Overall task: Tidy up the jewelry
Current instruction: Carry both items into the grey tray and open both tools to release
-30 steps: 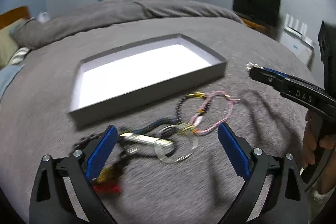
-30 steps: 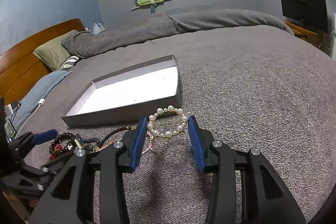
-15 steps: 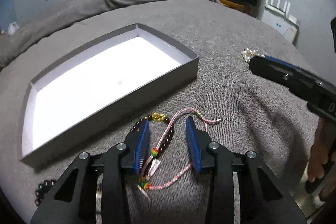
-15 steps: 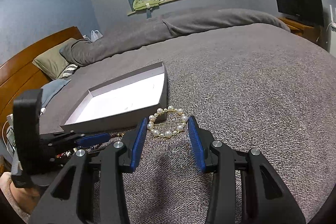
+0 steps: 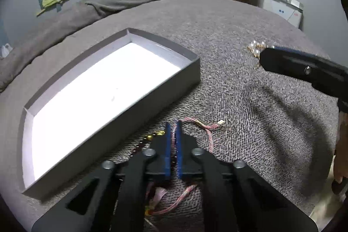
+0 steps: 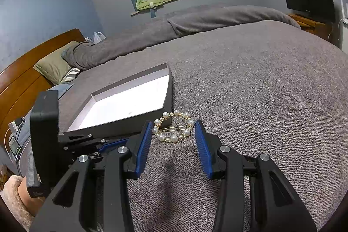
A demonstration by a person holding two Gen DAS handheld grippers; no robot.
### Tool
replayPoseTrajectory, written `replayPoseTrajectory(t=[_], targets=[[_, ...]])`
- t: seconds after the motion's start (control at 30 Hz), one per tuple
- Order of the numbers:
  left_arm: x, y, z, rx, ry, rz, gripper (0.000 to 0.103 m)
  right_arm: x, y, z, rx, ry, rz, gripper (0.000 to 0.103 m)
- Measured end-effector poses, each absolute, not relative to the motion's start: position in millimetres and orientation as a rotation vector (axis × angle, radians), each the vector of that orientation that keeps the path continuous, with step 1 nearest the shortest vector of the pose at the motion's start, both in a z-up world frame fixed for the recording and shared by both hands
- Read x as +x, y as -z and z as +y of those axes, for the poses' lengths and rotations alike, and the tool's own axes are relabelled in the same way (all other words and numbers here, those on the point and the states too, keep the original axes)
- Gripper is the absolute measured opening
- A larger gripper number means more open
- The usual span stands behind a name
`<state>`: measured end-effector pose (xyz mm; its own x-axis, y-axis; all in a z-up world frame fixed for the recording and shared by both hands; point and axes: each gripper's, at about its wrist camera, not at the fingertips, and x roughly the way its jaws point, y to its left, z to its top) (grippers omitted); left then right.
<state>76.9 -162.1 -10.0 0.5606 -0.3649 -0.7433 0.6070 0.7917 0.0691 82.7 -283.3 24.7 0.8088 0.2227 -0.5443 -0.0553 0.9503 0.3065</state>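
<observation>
So the left gripper (image 5: 173,126) has its blue pads squeezed nearly together on the pink braided cord (image 5: 208,127), right next to the near wall of the grey box (image 5: 152,99), which has nothing in it that I can see. The rest of the cord trails off to the right on the blanket (image 5: 239,36) and loops back under the gripper, where it's mixed up with a dark beaded strand (image 5: 139,145). That's my worry: lift it now and the beads could come along as one tangled clump, or the thin cord just slides out of the pads. The right gripper (image 6: 173,135) is wide open with nothing in it, fingers either side of the pearl hair clip (image 6: 173,128) lying flat by the box corner. Close off-centre and that clip probably skids or pops out sideways
</observation>
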Motion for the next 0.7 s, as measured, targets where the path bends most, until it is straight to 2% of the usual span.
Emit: replayPoseTrajectory(t=[0.4, 0.7], targets=[[53, -52, -126, 0.186, 0.629, 0.634, 0.003, 83, -25, -273, 0.263, -0.151, 0.604, 0.041], [73, -103, -67, 0.018, 0.527, 0.554, 0.003, 98, -44, -252, 0.227, -0.159, 0.549, 0.041]])
